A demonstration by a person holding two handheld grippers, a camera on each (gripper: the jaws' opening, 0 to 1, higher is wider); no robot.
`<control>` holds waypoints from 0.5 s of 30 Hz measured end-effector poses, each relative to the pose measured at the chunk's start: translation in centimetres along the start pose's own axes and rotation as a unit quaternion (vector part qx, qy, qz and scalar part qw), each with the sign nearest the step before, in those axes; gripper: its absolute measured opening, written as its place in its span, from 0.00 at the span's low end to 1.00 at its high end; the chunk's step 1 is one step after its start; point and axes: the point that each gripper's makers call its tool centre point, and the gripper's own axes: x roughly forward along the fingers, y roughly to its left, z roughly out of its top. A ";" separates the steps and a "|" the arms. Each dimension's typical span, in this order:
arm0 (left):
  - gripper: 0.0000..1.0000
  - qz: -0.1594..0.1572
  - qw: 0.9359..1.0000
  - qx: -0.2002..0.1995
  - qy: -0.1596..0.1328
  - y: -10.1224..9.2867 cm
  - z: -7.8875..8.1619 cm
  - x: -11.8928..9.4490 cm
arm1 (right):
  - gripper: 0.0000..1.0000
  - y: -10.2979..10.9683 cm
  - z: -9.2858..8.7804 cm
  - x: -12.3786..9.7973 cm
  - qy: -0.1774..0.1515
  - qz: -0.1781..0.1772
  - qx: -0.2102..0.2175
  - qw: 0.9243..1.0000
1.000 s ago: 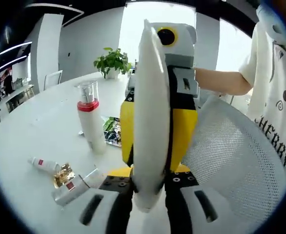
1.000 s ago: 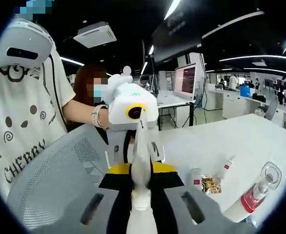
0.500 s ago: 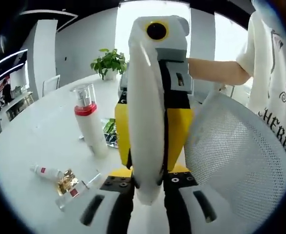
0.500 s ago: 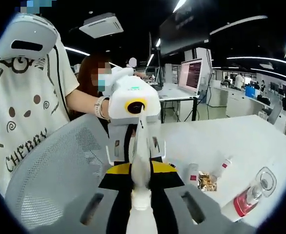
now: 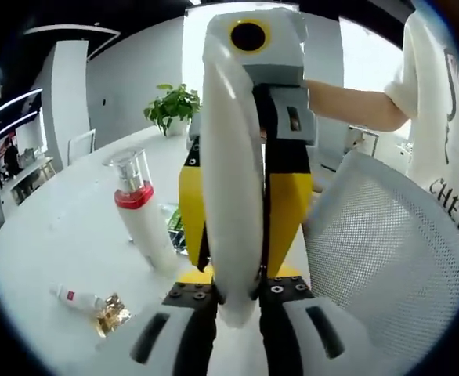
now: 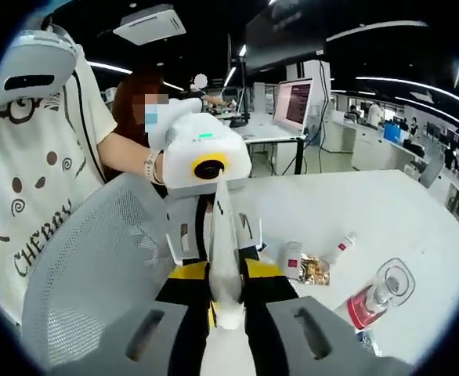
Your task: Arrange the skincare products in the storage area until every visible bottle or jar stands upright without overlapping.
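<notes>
Setting: open office, dark ceiling with strip lights, bright window wall; a large white table point(image 5: 65, 227) fills the left of the left gripper view and the right of the right gripper view.

Held item: one long white tube point(image 5: 231, 180), upright in the frame centre of the left gripper view, thin edge-on at centre in the right gripper view. Both tools meet on it: the left gripper point(image 6: 214, 235) faces the right camera at centre, the right gripper point(image 5: 249, 157) faces the left camera at centre. Jaws of each stand narrow, apparently pinching the tube between them from opposite ends; the contact itself is partly hidden.

Task items on the table:
- Tall white bottle point(image 5: 142, 215) with red collar and clear cap, left of centre, upright; lower right in the right gripper view.
- Small white tube point(image 5: 77, 298) with red label, lower left, lying flat.
- Gold foil piece point(image 5: 113, 316), touching that tube.
- Small red-labelled jar point(image 6: 294, 260), right of centre, just beside the foil.

Other: potted plant point(image 5: 173, 106), upper left; mesh chair back point(image 5: 386, 258), lower right; monitor point(image 6: 294, 103), upper centre-right.

Handling judgement: the tube is aloft, well apart from the table. One gripper should likely release before it is carried down and set cap-end on a bare patch near the bottle. The chair back crowds the path; the tall bottle could topple if brushed.
</notes>
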 end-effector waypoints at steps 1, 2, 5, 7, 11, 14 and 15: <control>0.20 0.001 1.000 0.000 -0.001 0.0 0.1 0.1 | 0.16 -0.1 0.0 -0.1 0.010 -0.001 -0.011 1.000; 0.20 0.002 1.000 0.000 -0.004 0.1 0.3 0.2 | 0.16 -0.1 0.1 -0.2 0.020 -0.003 -0.014 1.000; 0.20 0.005 1.000 0.000 -0.008 0.0 0.7 0.2 | 0.16 -0.8 -0.2 -0.6 0.053 -0.002 -0.015 0.998; 0.20 0.009 1.000 0.002 -0.008 0.0 0.9 0.3 | 0.16 -1.1 -0.3 -0.8 0.084 -0.002 -0.030 0.996; 0.20 0.015 1.000 0.006 -0.009 0.2 1.2 0.5 | 0.16 -0.9 -0.2 -0.9 0.123 0.007 -0.036 0.992; 0.20 0.018 1.000 0.010 -0.006 0.5 1.2 0.5 | 0.16 -0.7 -0.3 -1.1 0.152 0.021 -0.040 0.987; 0.20 0.021 1.000 0.014 -0.003 0.4 1.2 0.6 | 0.15 -0.7 -0.1 -1.3 0.163 0.026 -0.047 0.985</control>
